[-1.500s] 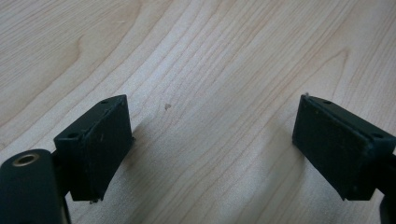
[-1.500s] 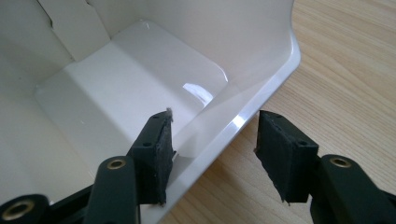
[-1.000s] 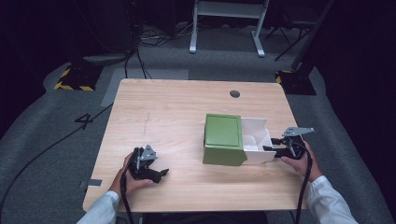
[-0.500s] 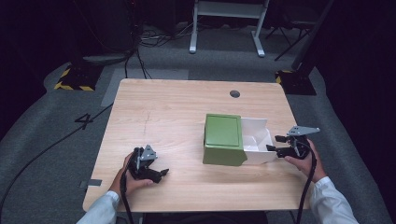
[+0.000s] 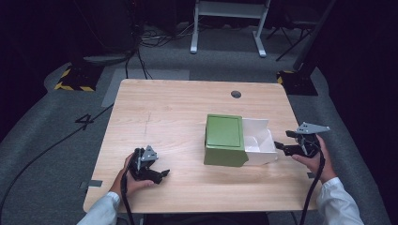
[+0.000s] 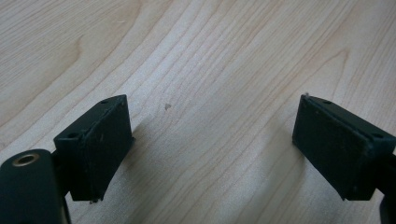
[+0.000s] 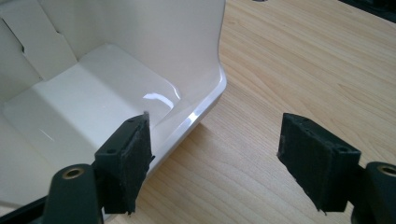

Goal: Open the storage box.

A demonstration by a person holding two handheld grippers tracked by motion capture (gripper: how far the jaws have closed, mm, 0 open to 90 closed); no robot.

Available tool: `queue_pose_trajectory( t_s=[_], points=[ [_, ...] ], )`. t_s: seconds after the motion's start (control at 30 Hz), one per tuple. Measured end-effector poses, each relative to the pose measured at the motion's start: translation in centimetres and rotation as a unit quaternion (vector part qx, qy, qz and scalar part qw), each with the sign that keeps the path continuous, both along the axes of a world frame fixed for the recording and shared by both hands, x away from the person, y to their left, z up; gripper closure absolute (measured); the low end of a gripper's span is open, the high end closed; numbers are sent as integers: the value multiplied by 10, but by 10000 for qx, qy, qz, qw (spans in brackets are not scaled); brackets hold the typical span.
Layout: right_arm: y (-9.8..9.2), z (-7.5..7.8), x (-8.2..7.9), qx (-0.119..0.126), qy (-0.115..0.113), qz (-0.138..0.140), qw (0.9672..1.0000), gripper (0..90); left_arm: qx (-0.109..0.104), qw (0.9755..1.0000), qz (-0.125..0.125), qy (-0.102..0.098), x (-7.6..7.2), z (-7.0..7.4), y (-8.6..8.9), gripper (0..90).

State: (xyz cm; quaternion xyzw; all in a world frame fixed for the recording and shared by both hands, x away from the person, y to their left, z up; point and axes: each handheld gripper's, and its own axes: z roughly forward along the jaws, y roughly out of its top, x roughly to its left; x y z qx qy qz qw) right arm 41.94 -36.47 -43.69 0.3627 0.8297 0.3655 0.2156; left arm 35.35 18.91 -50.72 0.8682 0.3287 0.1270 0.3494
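Observation:
A green carton [image 5: 225, 139] lies on the wooden table [image 5: 173, 112] with its open white end [image 5: 259, 141] facing right. My right gripper [image 5: 280, 144] hovers just to the right of that opening, jaws open. In the right gripper view the glossy white flap [image 7: 107, 88] lies under its left fingertip [image 7: 128, 161], and bare wood shows between the jaws of the right gripper [image 7: 215, 156]. My left gripper [image 5: 159, 174] rests near the table's front left, far from the carton. In the left gripper view the left gripper [image 6: 210, 149] stands open over plain wood.
A round cable hole [image 5: 236, 94] sits in the table near its far edge. Beyond the table are a white stand's legs [image 5: 225, 28], cables on the grey floor and yellow-black striped tape [image 5: 70, 86].
The right gripper has drifted slightly to the right, away from the carton's open end. The left gripper has not moved.

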Motion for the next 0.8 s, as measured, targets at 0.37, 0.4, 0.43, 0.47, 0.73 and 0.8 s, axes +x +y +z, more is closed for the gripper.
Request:
queue_pose_trajectory(
  t_s=[0.37, 0.4, 0.43, 0.47, 0.73, 0.8],
  points=[
    [-6, 6, -13, -240, 22, 95, 9997, 251, 3, 10000, 0, 1, 0, 0, 0, 122],
    [-5, 5, -15, -297, 20, 126, 9995, 248, 1, 10000, 0, -1, 0, 0, 0, 122],
    [-6, 4, -19, -365, 45, 171, 9992, 247, 3, 10000, 0, 0, 0, 0, 0, 122],
    [-6, 4, -19, -365, 45, 171, 9992, 247, 12, 10000, -4, -8, 0, 0, 0, 122],
    [-12, -5, -34, -388, 105, 249, 9989, 240, 13, 10000, -4, -5, 0, 0, 0, 122],
    [-13, -8, -38, -372, 118, 271, 9989, 238, 13, 10000, -4, -6, 0, 0, 0, 122]
  ],
)
